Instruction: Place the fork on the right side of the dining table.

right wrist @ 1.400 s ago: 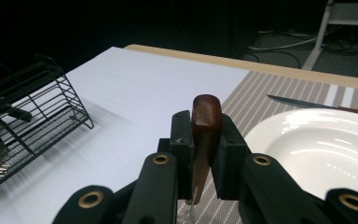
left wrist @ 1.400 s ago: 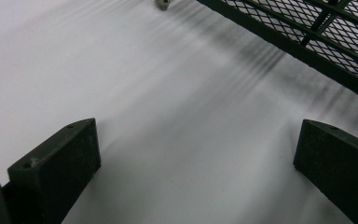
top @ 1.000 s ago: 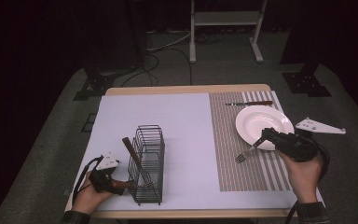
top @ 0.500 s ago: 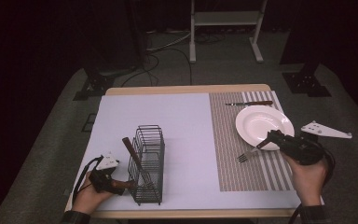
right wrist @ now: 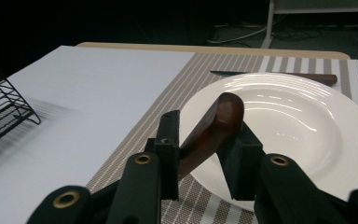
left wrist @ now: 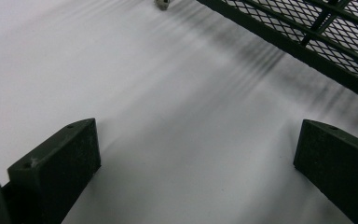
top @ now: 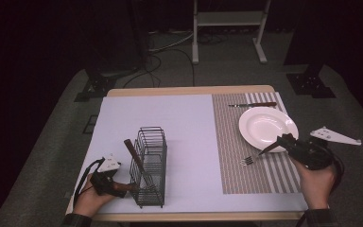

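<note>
Holding the fork (top: 260,153) by its brown wooden handle, your right gripper (top: 283,140) sits over the striped placemat (top: 246,175), just below the white plate (top: 268,126) as the high view shows it. Its jaws have just been opening: in the right gripper view the handle (right wrist: 212,130) lies between the two black pads (right wrist: 168,154), resting against the left one, while a narrow gap shows on the other side, so you no longer pinch it firmly. The fork slants down from the gripper, and its tines rest on the placemat, pointing toward the middle of the desk (top: 189,92).

Your left gripper (top: 116,187) is at the near left corner of the white mat (top: 184,137), close beside the black wire basket (top: 149,165). Its jaws are spread wide with nothing between them; the left gripper view shows bare white surface between the pads (left wrist: 60,163) and the mesh side of the basket (left wrist: 307,32) running across the upper right.

A brown-handled utensil (top: 134,158) stands tilted in the basket, its handle leaning out over the left rim toward your left hand (top: 87,201). A knife (top: 253,104) with a dark handle lies flat on the placemat at the far side of the plate, parallel to the desk's far edge and apart from the plate's rim.
</note>
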`<state>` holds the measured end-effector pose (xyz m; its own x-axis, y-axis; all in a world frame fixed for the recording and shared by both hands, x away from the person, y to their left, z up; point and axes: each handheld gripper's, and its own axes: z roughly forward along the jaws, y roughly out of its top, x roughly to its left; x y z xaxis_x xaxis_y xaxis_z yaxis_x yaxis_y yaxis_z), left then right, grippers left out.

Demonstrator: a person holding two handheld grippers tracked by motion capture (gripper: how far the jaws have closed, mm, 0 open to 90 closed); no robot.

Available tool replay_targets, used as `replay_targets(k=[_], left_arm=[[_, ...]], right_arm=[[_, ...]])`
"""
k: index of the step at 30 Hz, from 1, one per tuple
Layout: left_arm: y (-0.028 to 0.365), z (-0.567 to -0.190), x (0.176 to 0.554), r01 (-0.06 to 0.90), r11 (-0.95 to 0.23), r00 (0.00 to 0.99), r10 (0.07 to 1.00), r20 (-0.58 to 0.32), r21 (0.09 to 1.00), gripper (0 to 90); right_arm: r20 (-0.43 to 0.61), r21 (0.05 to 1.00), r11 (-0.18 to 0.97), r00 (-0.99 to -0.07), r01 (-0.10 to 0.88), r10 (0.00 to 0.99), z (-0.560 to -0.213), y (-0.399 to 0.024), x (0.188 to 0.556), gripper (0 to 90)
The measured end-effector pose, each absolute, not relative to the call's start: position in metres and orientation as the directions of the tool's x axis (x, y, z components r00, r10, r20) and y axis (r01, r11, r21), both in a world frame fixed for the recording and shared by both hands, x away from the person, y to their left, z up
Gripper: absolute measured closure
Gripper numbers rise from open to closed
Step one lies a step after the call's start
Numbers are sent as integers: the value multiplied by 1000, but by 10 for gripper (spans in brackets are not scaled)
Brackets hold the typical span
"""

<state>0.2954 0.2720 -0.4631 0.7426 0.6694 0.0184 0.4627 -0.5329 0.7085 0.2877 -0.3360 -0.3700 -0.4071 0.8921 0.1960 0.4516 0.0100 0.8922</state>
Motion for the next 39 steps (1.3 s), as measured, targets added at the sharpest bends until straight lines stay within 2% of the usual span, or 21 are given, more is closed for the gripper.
replay_targets(k=[22, 39], left_arm=[[272, -463, 295, 462, -531, 742, 670, 18, 711, 0], [272, -463, 295, 462, -531, 742, 670, 19, 710, 0]], right_arm=[[177, 879, 4, -334, 476, 926, -392, -352, 279, 576], [200, 861, -26, -291, 508, 936, -404, -364, 280, 512]])
